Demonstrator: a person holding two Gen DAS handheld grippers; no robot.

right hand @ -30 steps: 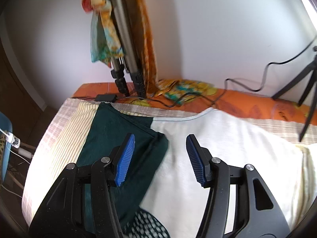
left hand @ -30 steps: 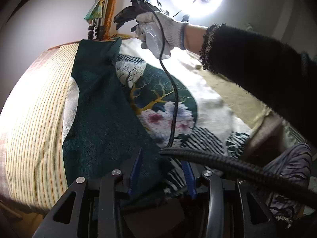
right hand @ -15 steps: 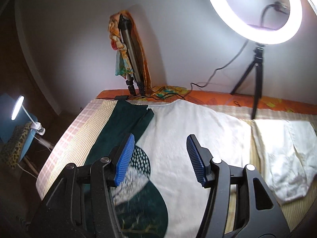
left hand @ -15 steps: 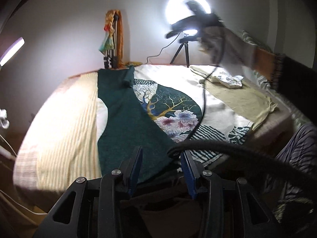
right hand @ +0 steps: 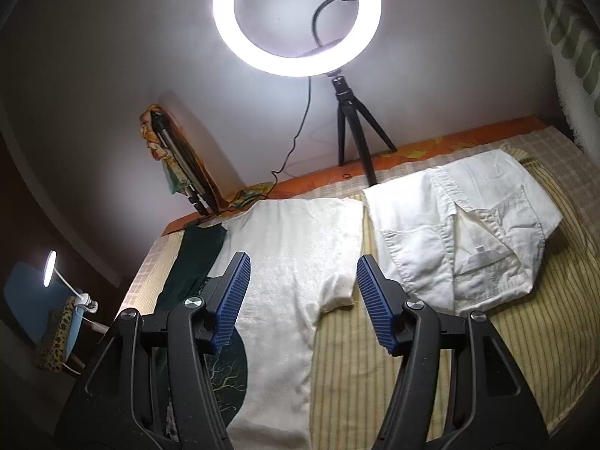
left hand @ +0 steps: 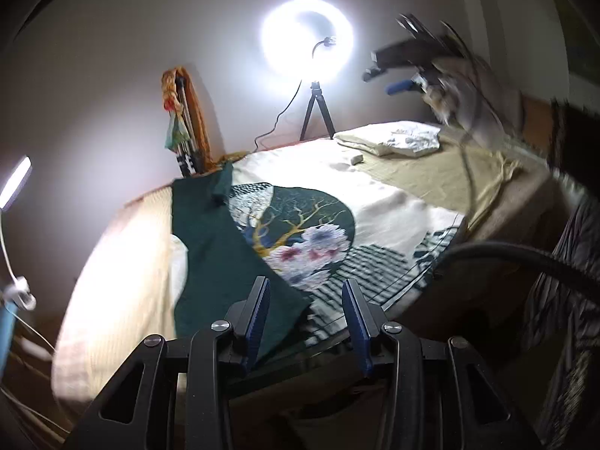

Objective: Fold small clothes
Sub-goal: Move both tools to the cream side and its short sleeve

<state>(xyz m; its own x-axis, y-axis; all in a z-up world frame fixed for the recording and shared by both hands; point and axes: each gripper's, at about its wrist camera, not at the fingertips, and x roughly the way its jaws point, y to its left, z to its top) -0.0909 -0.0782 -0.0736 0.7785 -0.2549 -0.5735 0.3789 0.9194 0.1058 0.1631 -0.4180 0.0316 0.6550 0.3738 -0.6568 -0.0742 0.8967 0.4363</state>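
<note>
A bed [right hand: 375,393] with a striped yellow cover carries everything. The printed shirt [left hand: 375,217] lies flat across its left half, its dark green sleeve [left hand: 210,247] folded inward over the tree print, hem hanging at the near edge. A folded white shirt [right hand: 468,240] sits toward the far right corner, just beside the printed one's white sleeve. A bare striped strip runs along the left edge, and another lies near the right edge. A ring light [right hand: 296,18] on a tripod stands at the far edge. The left gripper [left hand: 305,313] hovers over the near edge, jaws wide, holding nothing. The right gripper [right hand: 300,300] is raised above the bed, jaws wide, empty
</note>
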